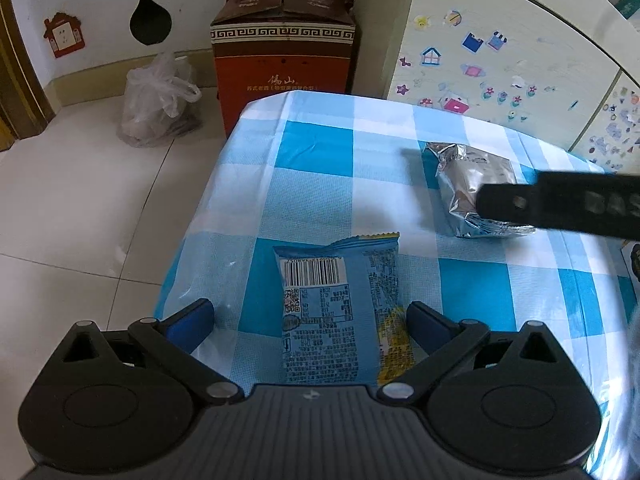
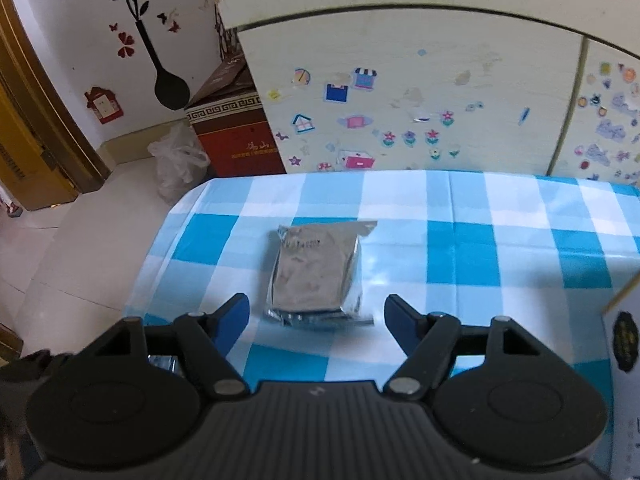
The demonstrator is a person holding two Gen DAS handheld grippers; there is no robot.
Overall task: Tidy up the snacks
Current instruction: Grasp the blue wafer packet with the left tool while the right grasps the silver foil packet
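Patience pays here: with the right gripper (image 2: 316, 320) spread wide around the silver foil packet (image 2: 316, 272) near the bench's far edge, we should centre it between both fingers before squeezing.
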